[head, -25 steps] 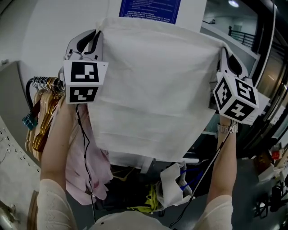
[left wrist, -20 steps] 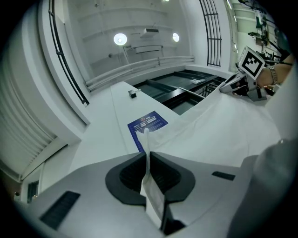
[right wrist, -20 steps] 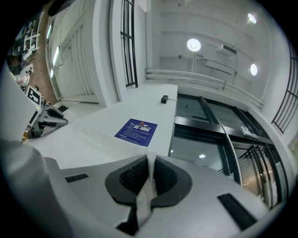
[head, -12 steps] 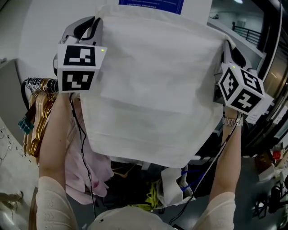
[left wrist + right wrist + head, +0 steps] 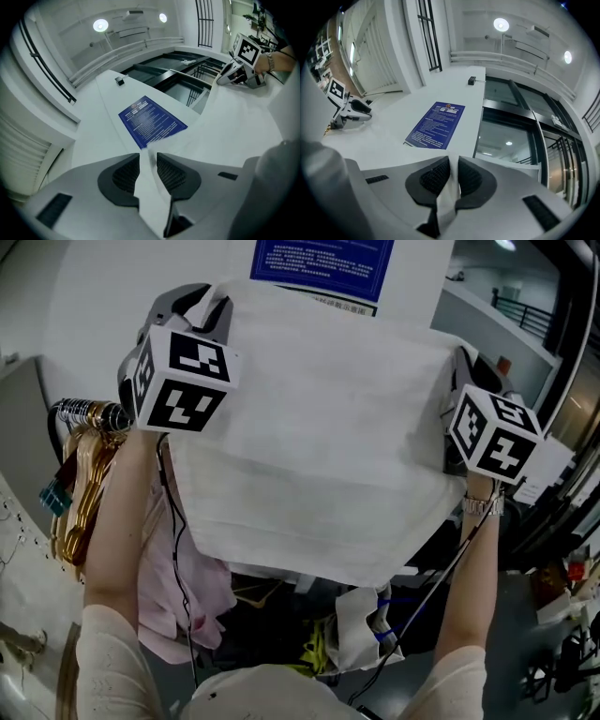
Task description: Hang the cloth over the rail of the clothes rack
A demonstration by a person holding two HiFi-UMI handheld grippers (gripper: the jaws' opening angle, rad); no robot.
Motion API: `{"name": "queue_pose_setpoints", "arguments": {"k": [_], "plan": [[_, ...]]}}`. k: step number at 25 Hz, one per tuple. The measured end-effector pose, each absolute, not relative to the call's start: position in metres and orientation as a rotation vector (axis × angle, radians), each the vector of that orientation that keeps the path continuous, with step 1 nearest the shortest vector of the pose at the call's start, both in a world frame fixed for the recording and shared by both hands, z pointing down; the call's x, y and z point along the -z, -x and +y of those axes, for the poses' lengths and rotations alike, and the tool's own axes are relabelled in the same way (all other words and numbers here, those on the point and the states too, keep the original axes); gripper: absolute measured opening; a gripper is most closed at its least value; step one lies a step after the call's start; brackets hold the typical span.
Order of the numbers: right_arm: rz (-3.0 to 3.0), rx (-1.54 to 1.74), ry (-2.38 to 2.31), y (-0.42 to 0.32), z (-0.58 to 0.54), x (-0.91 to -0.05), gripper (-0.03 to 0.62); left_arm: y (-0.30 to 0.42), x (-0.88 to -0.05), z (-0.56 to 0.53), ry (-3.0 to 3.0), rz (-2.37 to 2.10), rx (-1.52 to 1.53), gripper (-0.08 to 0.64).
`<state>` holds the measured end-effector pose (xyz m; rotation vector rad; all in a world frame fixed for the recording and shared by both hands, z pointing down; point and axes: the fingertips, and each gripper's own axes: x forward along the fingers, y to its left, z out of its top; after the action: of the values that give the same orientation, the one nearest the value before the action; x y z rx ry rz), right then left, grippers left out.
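Print on the blue wall notice [image 5: 319,257] is illegible.

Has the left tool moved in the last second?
Yes. Against the hangers, the left tool has moved up the picture and slightly right; its jaws have just been opening, cloth between them.

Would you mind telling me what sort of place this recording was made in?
Probably an indoor workshop or lab corner: clothes hangers bunched on a rail, a blue wall notice, and glass partitions.

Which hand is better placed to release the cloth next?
Probably right. The left tongs have just been opening, with the cloth loose between them; the right tongs are clamped on its other corner.
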<state>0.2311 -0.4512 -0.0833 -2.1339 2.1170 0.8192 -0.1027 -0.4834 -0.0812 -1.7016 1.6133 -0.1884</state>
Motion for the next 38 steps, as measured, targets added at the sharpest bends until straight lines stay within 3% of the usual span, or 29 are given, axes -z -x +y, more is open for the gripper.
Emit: {"name": "queue_pose_setpoints", "arguments": {"k": [1,3,8,22,25,29,31,38], "plan": [[2.12,-0.818,2.145,-0.231,-0.452,0.081,0.025,0.102,0.08,-0.484,1.696,1.614,0.201,0.106],[2.118,-0.83,2.17,-0.23,-0.453,0.079,0.089,0.1,0.078,-0.485,1.685,1.613,0.218,0.121],[2.117,-0.818,2.177,-0.235,-0.457,0.076,0.124,0.097,0.078,-0.483,1.637,1.605,0.245,0.123],[2.069,-0.877,2.064,-0.23,-0.438,0.087,0.124,0.107,0.088,-0.46,1.6,1.618,0.092,0.121],[2.071,-0.945,2.044,-0.221,-0.429,0.09,0.121,0.118,0.095,-0.447,1.562,1.642,-0.014,0.121],[2.014,-1.021,2.012,-0.214,-0.412,0.099,0.02,0.128,0.1,-0.433,1.549,1.648,-0.122,0.082],[1.96,-1.09,2.002,-0.211,-0.398,0.103,0.017,0.132,0.101,-0.42,1.521,1.647,-0.189,0.026],[2.005,-1.033,1.926,-0.201,-0.362,0.116,0.017,0.138,0.108,-0.383,1.554,1.613,-0.275,0.02]]}}
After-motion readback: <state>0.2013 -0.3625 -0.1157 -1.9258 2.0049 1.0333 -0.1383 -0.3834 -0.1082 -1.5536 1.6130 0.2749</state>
